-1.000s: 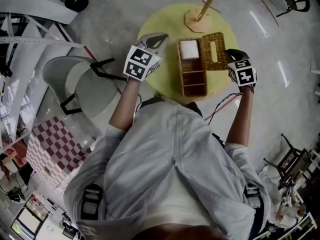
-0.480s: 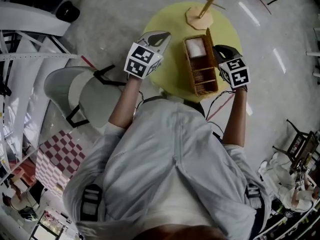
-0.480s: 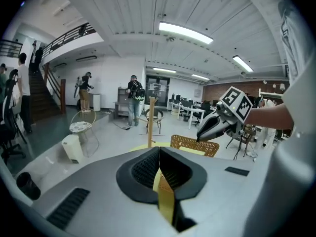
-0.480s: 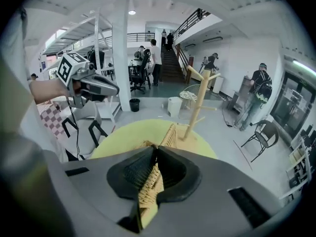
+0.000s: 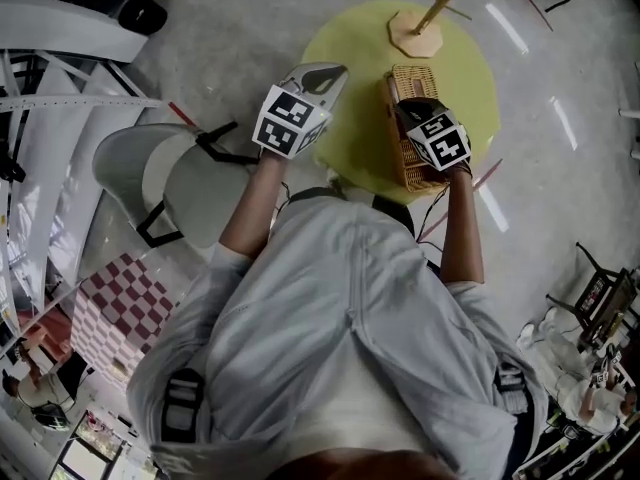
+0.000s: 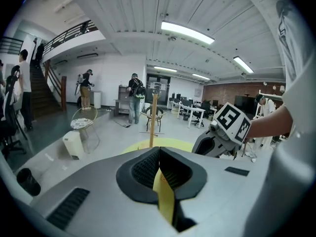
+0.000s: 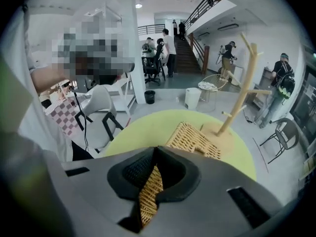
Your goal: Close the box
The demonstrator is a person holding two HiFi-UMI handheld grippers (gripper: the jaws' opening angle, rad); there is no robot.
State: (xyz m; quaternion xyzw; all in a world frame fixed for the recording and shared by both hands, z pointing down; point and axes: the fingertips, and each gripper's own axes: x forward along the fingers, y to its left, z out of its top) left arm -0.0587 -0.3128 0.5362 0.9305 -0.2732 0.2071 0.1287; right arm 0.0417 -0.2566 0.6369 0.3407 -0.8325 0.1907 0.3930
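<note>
The wicker box (image 5: 412,80) on the yellow table (image 5: 355,118) looks all but closed. Its lid (image 7: 195,139) lies flat, and the right gripper (image 7: 150,181) is closing its jaws on a strip of the weave, with only release left. Only its own view shows the left gripper (image 6: 160,177), above the table's edge, pinched together and empty.

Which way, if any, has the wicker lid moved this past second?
Yes: wicker lid swung left, from flat on the yellow table over the box.

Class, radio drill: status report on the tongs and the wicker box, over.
Left tongs shut, empty, clear of box. Right tongs closing on wicker lid, lid over box. Wooden stand behind, clear of lid.
</note>
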